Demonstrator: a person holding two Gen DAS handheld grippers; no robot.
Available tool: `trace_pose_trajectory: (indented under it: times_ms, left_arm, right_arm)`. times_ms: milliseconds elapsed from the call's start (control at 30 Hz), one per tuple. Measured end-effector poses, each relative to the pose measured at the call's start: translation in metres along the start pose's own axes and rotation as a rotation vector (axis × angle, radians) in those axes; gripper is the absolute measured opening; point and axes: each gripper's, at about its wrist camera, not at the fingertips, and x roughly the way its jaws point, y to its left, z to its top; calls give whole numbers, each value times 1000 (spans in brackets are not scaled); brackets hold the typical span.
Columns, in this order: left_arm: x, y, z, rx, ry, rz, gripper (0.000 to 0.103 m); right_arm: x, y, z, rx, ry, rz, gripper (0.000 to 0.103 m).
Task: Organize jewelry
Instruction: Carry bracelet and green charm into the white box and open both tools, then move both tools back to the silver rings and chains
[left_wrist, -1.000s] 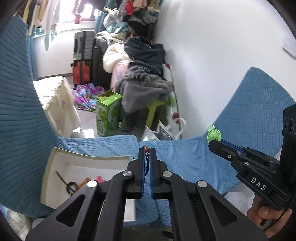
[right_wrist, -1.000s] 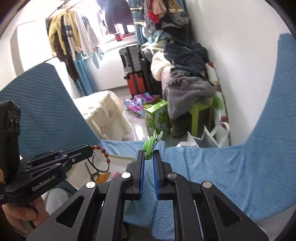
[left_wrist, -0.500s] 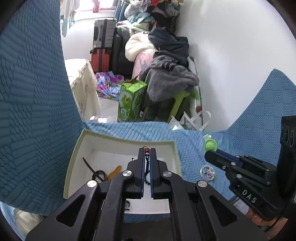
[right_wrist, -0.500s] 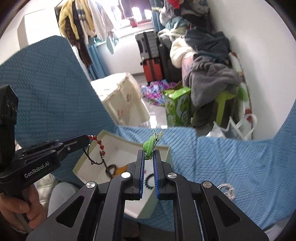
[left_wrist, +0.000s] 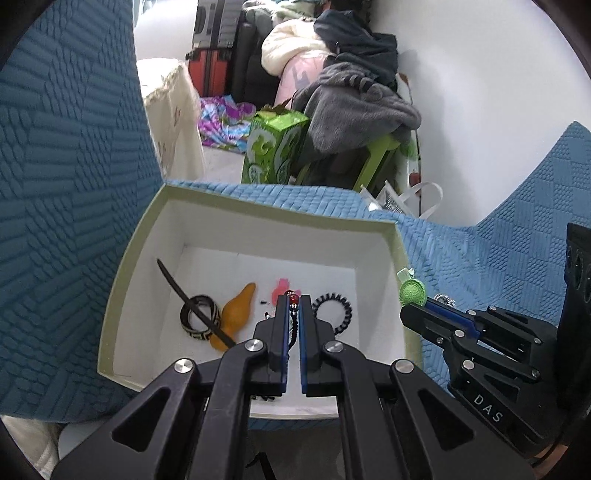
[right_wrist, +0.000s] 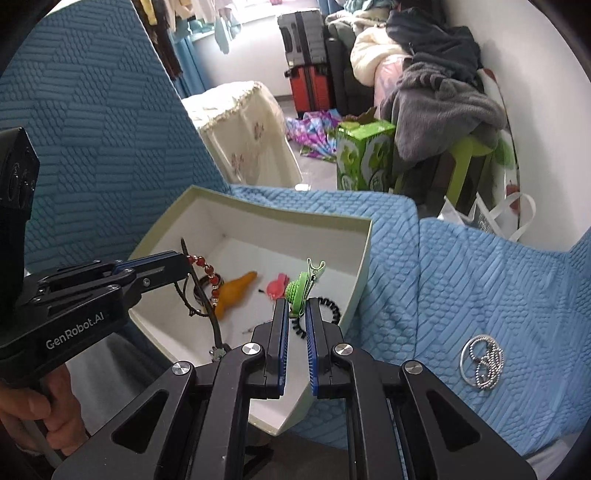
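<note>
A person holding two handheld grippers works over an open white box (left_wrist: 144, 236) with a pale green rim, set on a bed covered with a textured blue quilt (right_wrist: 461, 266). The left gripper (left_wrist: 293, 301) hangs above the inside of the box, its blue-lined fingers (left_wrist: 282, 325) closed narrowly on a red bead bracelet (right_wrist: 207, 273), whose beads and dark cord dangle from the tips in the right wrist view. The right gripper (right_wrist: 297, 306) sits just beside it to the right, near the box's right wall, its fingers (right_wrist: 280, 332) clamped on a green hair clip (right_wrist: 301, 290) that stands up from the tips with its pale jaws pointing upward.

On the white floor of the box lie a black-and-white patterned ring (left_wrist: 199, 321), a long dark hair stick (left_wrist: 184, 295) resting across that ring, an orange gourd-shaped piece (left_wrist: 236, 314), a small pink item (left_wrist: 280, 290) and a black coiled hair tie (left_wrist: 338, 314). A silver chain ornament (right_wrist: 482, 360) lies on the quilt, apart from the box on its right.

Behind the bed, a cluttered room shows a green carton (left_wrist: 275, 147), a heap of grey and dark clothing (left_wrist: 354, 96) against the white wall, a red suitcase (right_wrist: 308, 86) and a low piece of furniture under a cream lace-edged cover (right_wrist: 243, 125)
</note>
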Motion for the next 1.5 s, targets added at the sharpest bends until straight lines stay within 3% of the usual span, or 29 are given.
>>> trace_pose_trajectory:
  times_ms: [200, 467, 700, 1200, 1333, 1500]
  left_arm:
    - [1, 0, 0, -5, 9, -5, 4]
    - [-22, -6, 4, -9, -21, 13, 5]
    - [-62, -24, 13, -6, -110, 3, 28]
    - [-132, -79, 25, 28, -255, -41, 36]
    - [-136, -100, 25, 32, -266, -63, 46]
    - [-122, -125, 20, 60, -255, -88, 47]
  right_arm:
    - [6, 0, -2, -3, 36, 5, 10]
    - [-20, -2, 7, -8, -6, 6, 22]
    - [-66, -5, 19, -27, -80, 4, 23]
    - [-165, -32, 31, -34, -230, -50, 23]
    - [-181, -46, 27, -22, -252, -59, 23]
    - [-187, -66, 16, 6, -257, -84, 23]
